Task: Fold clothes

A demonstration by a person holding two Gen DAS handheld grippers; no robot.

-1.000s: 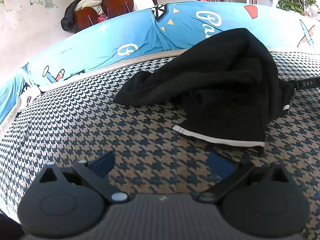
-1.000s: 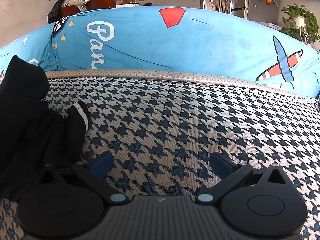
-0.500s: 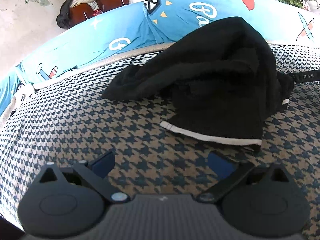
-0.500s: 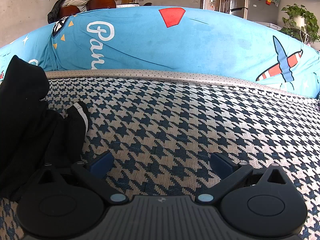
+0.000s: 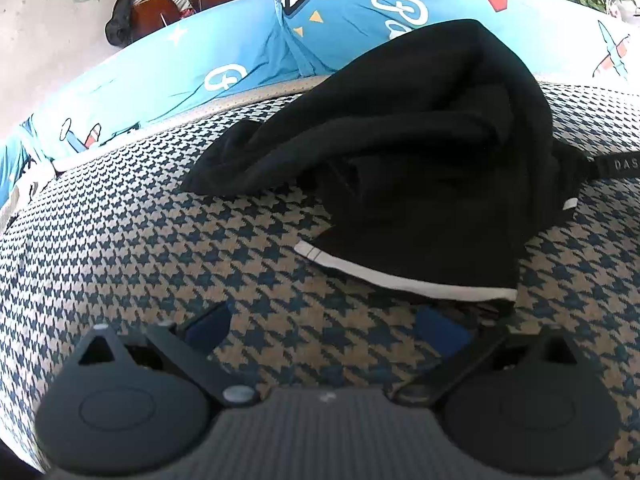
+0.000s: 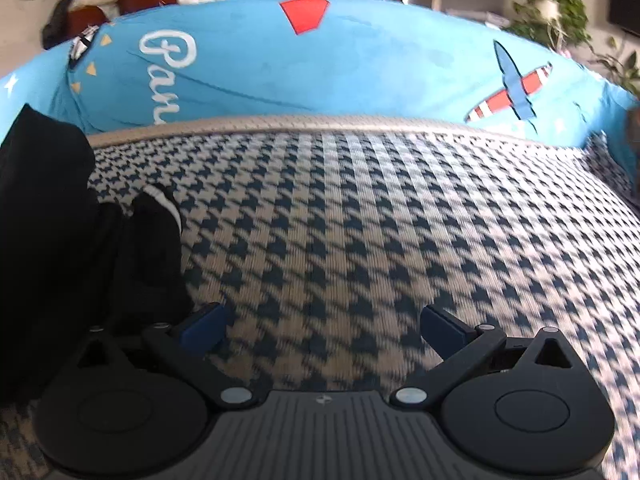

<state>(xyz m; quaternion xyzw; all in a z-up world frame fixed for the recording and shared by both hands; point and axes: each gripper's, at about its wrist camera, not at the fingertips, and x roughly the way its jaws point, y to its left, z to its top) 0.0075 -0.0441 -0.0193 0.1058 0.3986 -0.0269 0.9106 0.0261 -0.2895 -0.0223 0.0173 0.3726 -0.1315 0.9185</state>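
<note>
1. The black garment [image 5: 420, 152] lies bunched on the houndstooth cushion [image 5: 140, 240], against the blue backrest [image 5: 240, 52]; nothing is folded yet.
2. Its white-trimmed hem [image 5: 400, 276] faces the left gripper [image 5: 324, 324]; the heap runs roughly left-right.
3. The left gripper's fingers gape, empty, probably lined up for that hem.
4. The right gripper [image 6: 320, 328], spread and empty, sits just beside the cloth.

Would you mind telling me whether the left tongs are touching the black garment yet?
Apart. In the left wrist view, patterned cover shows between the open left tongs and the black garment.
</note>
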